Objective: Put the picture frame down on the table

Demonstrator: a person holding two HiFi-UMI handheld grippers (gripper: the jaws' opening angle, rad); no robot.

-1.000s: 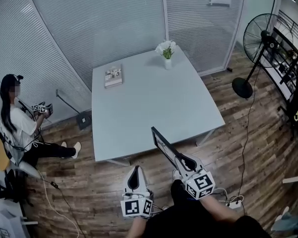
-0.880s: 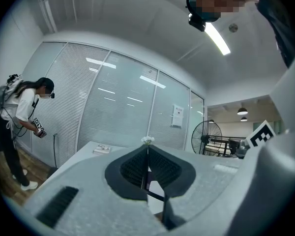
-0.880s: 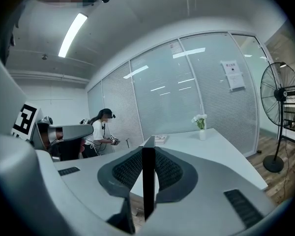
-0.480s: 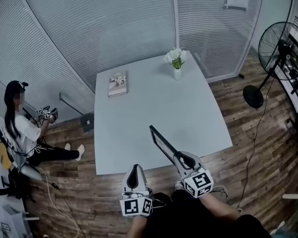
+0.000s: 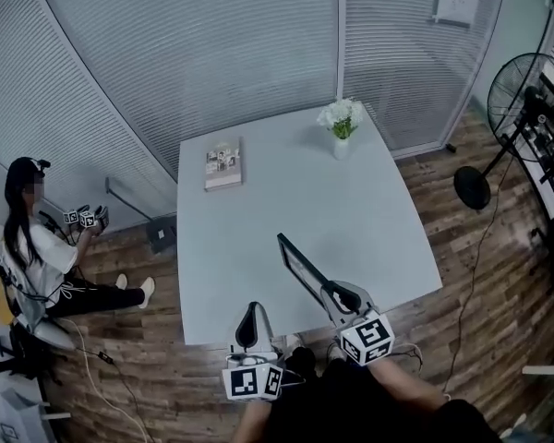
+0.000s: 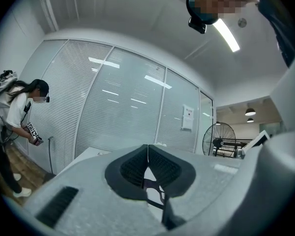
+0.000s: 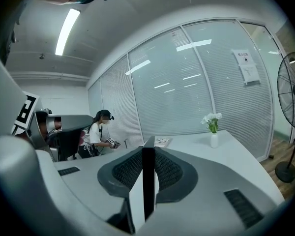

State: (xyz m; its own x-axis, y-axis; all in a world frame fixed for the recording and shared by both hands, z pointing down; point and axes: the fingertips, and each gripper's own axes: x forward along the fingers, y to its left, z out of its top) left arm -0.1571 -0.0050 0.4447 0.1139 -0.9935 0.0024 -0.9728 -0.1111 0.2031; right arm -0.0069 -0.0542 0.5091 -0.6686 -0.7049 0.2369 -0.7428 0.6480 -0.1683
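Note:
My right gripper (image 5: 337, 295) is shut on a dark picture frame (image 5: 298, 268) and holds it edge-on, in the air above the near edge of the pale table (image 5: 369, 210). In the right gripper view the frame (image 7: 148, 178) stands as a thin black strip clamped between the jaws of my right gripper (image 7: 148, 167). My left gripper (image 5: 250, 321) hangs lower, at the table's near edge, pointing up, shut with nothing in it. The left gripper view shows the left gripper (image 6: 148, 154) with its pads pressed together and nothing between them.
A book (image 5: 222, 163) lies at the table's far left and a small vase of white flowers (image 5: 341, 124) stands at the far right. A person (image 5: 37, 247) sits on the floor to the left with grippers in hand. A standing fan (image 5: 517, 109) is at the right; glass walls run behind.
The view has shifted so the table sits nearer and more central. My right gripper with the frame now reaches over the table's near edge; my left gripper has kept its pose.

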